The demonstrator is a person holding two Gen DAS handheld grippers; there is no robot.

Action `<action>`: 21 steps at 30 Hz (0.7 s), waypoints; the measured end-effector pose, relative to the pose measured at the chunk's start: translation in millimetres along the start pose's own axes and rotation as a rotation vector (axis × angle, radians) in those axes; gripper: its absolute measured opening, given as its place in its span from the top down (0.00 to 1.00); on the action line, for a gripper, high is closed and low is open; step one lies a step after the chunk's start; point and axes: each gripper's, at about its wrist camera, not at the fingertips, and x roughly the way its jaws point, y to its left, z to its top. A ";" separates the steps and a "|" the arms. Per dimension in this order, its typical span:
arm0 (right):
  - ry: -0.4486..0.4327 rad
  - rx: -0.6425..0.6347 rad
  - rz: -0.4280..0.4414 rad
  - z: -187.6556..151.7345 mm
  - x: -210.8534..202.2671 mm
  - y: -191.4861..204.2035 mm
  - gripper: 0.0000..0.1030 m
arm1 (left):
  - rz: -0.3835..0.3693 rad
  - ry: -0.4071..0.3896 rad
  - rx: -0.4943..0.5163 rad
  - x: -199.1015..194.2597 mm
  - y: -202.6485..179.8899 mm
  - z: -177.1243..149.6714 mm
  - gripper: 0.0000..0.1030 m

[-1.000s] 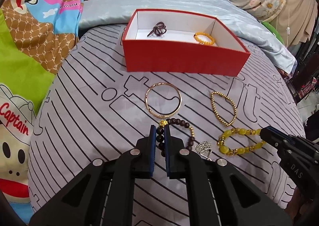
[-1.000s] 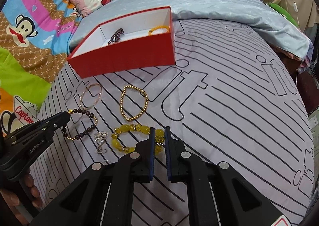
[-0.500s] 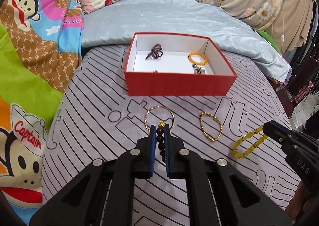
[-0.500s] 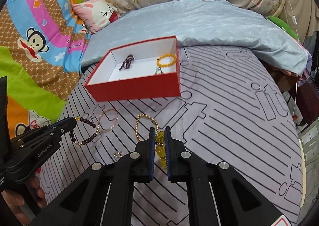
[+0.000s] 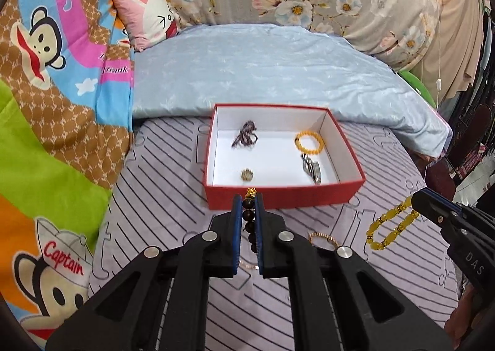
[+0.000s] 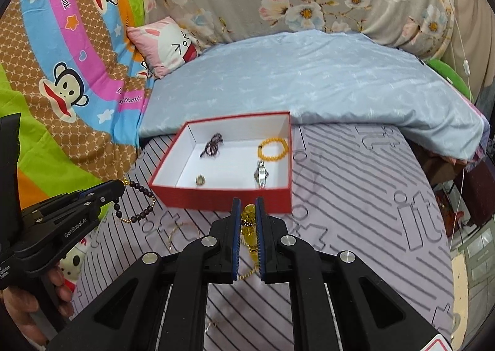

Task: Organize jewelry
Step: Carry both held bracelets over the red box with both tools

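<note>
A red box (image 5: 284, 194) with a white inside lies open on the striped bed cover; it also shows in the right wrist view (image 6: 229, 199). Inside are a dark bead strand (image 5: 245, 138), an orange bead bracelet (image 5: 309, 142), a watch (image 5: 312, 168) and a small ring (image 5: 247, 174). My left gripper (image 5: 247, 199) is shut on a dark bead bracelet (image 5: 249, 218), held above the cover just before the box; it hangs in the right wrist view (image 6: 136, 205). My right gripper (image 6: 247, 202) is shut on a yellow bead bracelet (image 6: 249, 227), hanging in the left wrist view (image 5: 391, 225).
A gold bead bracelet (image 5: 323, 237) and a thin gold bangle (image 6: 178, 232) lie on the cover below the grippers. A light blue quilt (image 5: 278, 72) is folded behind the box. A pink pillow (image 5: 148, 17) and cartoon bedding (image 5: 46, 72) are at the left.
Both grippers have lifted their bracelets off the cover and moved up and toward the red box. The box now sits nearer and its whole inside shows.
</note>
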 end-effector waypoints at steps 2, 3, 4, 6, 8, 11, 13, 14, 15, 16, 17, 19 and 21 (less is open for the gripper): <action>-0.013 -0.010 0.003 10.7 2.6 2.6 0.92 | 0.009 -0.013 0.007 2.6 -0.3 8.6 0.93; -0.017 -0.013 0.006 15.5 3.8 3.6 0.92 | 0.013 -0.018 0.010 5.0 -0.7 14.3 0.93; -0.024 -0.016 0.008 21.8 5.9 5.1 0.92 | 0.014 -0.022 0.012 7.1 -0.6 18.6 0.93; -0.035 -0.025 0.009 32.3 9.2 7.4 0.92 | 0.021 -0.030 0.017 12.9 -1.5 27.9 0.93; -0.043 -0.032 0.011 43.0 14.8 10.7 0.92 | 0.026 -0.032 0.021 20.0 -2.6 36.3 0.93; -0.047 -0.042 0.019 55.7 26.1 15.4 0.92 | 0.036 -0.031 0.026 30.7 -3.5 44.5 0.93; -0.045 -0.042 0.023 61.3 34.6 18.9 0.92 | 0.045 -0.027 0.029 39.8 -4.7 50.0 0.93; -0.043 -0.043 0.026 64.1 39.1 20.1 0.92 | 0.050 -0.025 0.029 44.1 -5.3 52.1 0.93; -0.040 -0.044 0.028 66.4 43.8 21.2 0.92 | 0.055 -0.023 0.028 49.9 -5.6 55.6 0.93; -0.035 -0.044 0.030 69.2 49.9 22.0 0.92 | 0.056 -0.021 0.025 54.1 -5.4 58.0 0.93; -0.032 -0.043 0.032 70.9 54.8 22.6 0.92 | 0.058 -0.020 0.023 57.6 -5.4 60.2 0.93; -0.023 -0.041 0.035 75.1 66.1 22.5 0.92 | 0.063 -0.017 0.019 66.1 -5.6 64.9 0.93; -0.014 -0.035 0.041 77.5 75.8 20.4 0.92 | 0.069 -0.015 0.017 74.6 -5.9 70.1 0.93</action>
